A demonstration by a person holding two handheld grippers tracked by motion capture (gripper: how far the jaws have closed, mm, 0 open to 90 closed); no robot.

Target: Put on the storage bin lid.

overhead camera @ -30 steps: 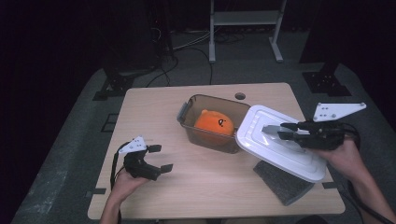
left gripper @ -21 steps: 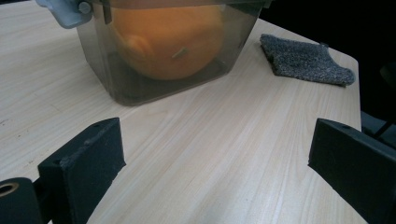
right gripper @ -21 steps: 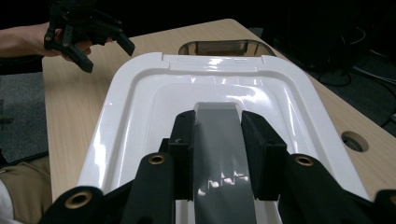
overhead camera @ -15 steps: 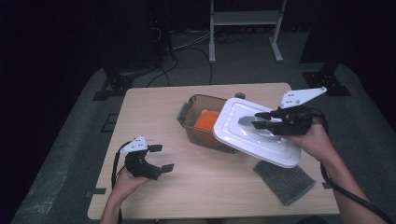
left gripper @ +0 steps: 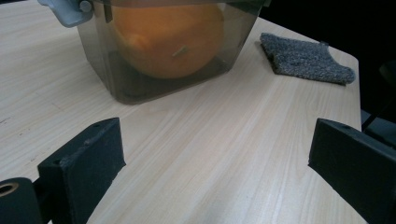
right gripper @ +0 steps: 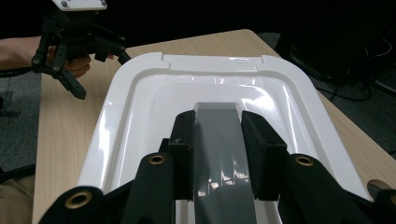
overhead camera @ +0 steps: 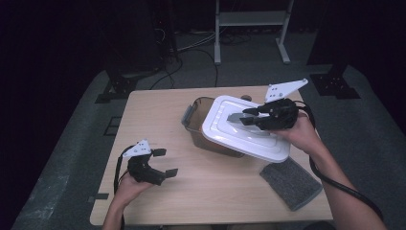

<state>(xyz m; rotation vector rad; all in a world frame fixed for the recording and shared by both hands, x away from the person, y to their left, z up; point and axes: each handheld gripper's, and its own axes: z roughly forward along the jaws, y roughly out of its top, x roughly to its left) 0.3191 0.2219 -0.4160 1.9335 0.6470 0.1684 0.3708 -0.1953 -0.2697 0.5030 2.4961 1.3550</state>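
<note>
High view: your right hand-held gripper (overhead camera: 250,116) clamps the grey handle (right gripper: 218,154) of the white lid (overhead camera: 230,136), held tilted over the container (overhead camera: 201,127). Left hand-held gripper (overhead camera: 162,163) rests spread wide on the desk (overhead camera: 158,110), holding nothing.

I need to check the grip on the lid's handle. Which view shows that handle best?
The right gripper view: the right gripper pinches the grey handle of the lid up close. The high view shows it small, partly covered.

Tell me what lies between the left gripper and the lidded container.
Only bare wooden table separates the open left gripper from the container holding an orange thing, as the left gripper view shows.
</note>
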